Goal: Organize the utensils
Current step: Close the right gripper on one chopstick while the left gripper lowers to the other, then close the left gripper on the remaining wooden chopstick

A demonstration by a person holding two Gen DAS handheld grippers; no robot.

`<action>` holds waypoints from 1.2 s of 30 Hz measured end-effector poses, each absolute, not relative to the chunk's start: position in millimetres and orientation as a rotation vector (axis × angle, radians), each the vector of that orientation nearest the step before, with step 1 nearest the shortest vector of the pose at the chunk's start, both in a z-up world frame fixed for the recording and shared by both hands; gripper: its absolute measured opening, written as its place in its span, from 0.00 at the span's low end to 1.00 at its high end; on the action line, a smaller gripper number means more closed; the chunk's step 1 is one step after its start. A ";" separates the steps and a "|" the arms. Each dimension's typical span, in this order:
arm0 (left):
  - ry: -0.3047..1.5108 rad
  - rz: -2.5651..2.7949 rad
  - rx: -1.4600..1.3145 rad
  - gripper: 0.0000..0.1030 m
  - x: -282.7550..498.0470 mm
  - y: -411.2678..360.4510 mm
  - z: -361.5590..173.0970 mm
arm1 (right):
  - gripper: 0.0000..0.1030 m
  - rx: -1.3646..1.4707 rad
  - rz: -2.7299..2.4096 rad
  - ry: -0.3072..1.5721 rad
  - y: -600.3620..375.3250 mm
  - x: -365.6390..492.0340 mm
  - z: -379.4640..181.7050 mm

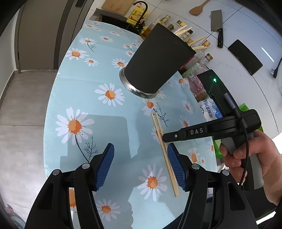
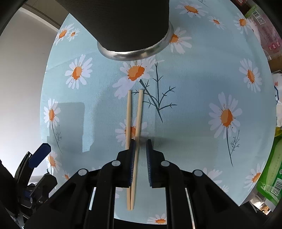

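Two wooden chopsticks (image 1: pixel 158 126) lie side by side on the daisy tablecloth (image 1: pixel 88 91), in front of a black utensil holder (image 1: pixel 158 61) with a steel base. The holder has several chopsticks (image 1: pixel 183 31) in it. My right gripper (image 2: pixel 141 141) points straight down over the pair. Its jaws stand a narrow gap apart. One chopstick (image 2: pixel 140 109) runs through that gap along the left pad, while the other chopstick (image 2: pixel 128 109) passes under the left finger. My left gripper (image 1: pixel 140 145) hovers open and empty just in front, its right pad (image 1: pixel 174 162) close beside the chopsticks.
A cleaver (image 1: pixel 217 26), a wooden spatula (image 1: pixel 199 8) and a black board (image 1: pixel 245 56) lie on the white counter behind. Bottles (image 1: pixel 206 58) and food packets (image 2: pixel 267 176) crowd the table's right edge. A sink and tap (image 1: pixel 141 14) sit at the back.
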State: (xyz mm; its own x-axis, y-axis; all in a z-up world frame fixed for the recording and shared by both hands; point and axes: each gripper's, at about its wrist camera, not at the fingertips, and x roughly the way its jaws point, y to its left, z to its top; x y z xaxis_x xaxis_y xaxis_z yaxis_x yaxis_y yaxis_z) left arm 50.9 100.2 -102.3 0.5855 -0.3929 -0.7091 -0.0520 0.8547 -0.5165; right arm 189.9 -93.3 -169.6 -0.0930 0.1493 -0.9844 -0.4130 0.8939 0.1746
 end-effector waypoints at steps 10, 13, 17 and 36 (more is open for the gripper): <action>0.950 -0.175 -0.513 0.59 56.9 93.0 -106.3 | 0.13 -0.289 0.418 1.532 -80.5 175.6 -167.5; 0.963 -0.156 -0.511 0.59 57.1 90.6 -108.7 | 0.06 -0.277 0.429 1.529 -83.9 174.5 -166.9; 0.983 -0.138 -0.487 0.59 57.3 83.2 -108.9 | 0.05 -0.211 0.470 1.556 -93.6 181.4 -167.0; 1.136 -0.051 -0.354 0.58 96.1 23.8 -103.8 | 0.06 -0.007 0.664 1.446 -171.1 207.6 -112.9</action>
